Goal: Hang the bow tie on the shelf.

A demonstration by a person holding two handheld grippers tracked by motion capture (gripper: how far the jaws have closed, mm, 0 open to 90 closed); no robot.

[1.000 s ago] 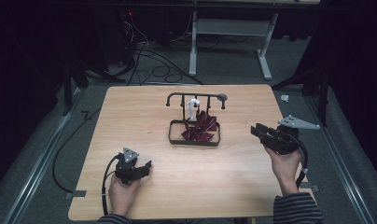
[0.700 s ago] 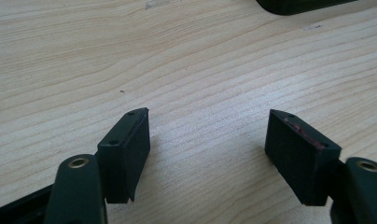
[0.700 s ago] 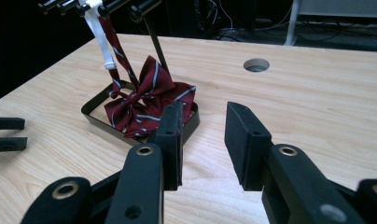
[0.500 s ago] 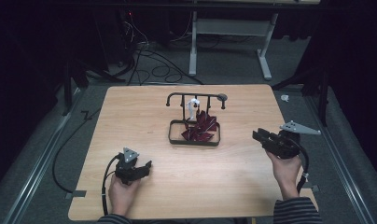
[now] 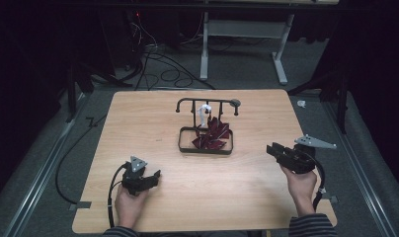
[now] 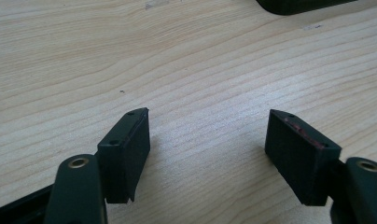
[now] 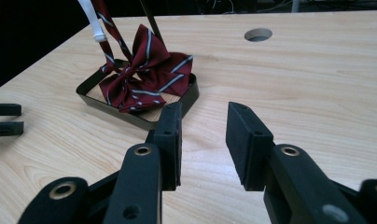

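Maroon striped bow tie (image 7: 144, 77): lying in the black metal stand tray (image 5: 205, 148) mid-table, for easy reach.
Right gripper (image 7: 203, 140): pointing toward it, jaws parted, empty.
Left gripper (image 6: 207, 156): resting low, jaws gaping wide, idle.

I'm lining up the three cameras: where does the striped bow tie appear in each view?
High view: the bow tie lies in the black tray, table centre.
Left gripper view: not in it.
Right gripper view: bow tie upper left, beyond the jaws.
Shared landmark: the tray.
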